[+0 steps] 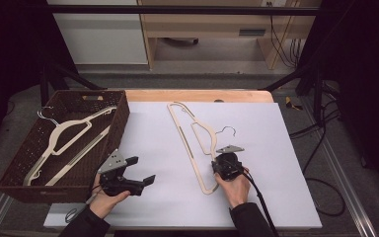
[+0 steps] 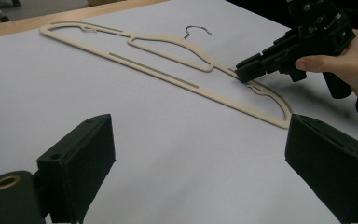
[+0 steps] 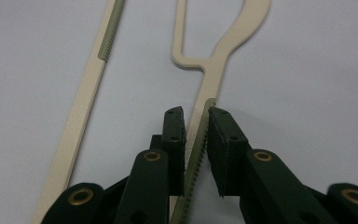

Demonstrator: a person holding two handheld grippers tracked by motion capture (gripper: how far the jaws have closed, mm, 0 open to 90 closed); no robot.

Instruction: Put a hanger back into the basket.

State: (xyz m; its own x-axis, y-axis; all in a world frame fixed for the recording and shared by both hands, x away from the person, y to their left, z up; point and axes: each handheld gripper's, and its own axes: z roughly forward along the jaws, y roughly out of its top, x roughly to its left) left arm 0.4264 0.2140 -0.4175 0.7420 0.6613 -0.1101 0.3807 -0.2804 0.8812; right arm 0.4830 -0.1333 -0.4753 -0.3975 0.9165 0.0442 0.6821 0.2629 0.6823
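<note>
While held wide apart over bare white worktop (image 1: 276,148), left tongs (image 2: 196,154) grip nothing. Beyond, right tongs (image 3: 196,135) pinched on ribbed shoulder of cream hanger (image 1: 193,143), flat mid-worktop, well apart from basket (image 1: 121,111) at left edge.

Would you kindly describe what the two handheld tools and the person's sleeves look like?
Both tools are black, with two blocky, flat-faced jaws on hinged links with brass-coloured pivot rings. The left tool and the right tool each carry a grey three-cornered plate on top. A black cable trails from the right one. The person wears dark sleeves.
</note>
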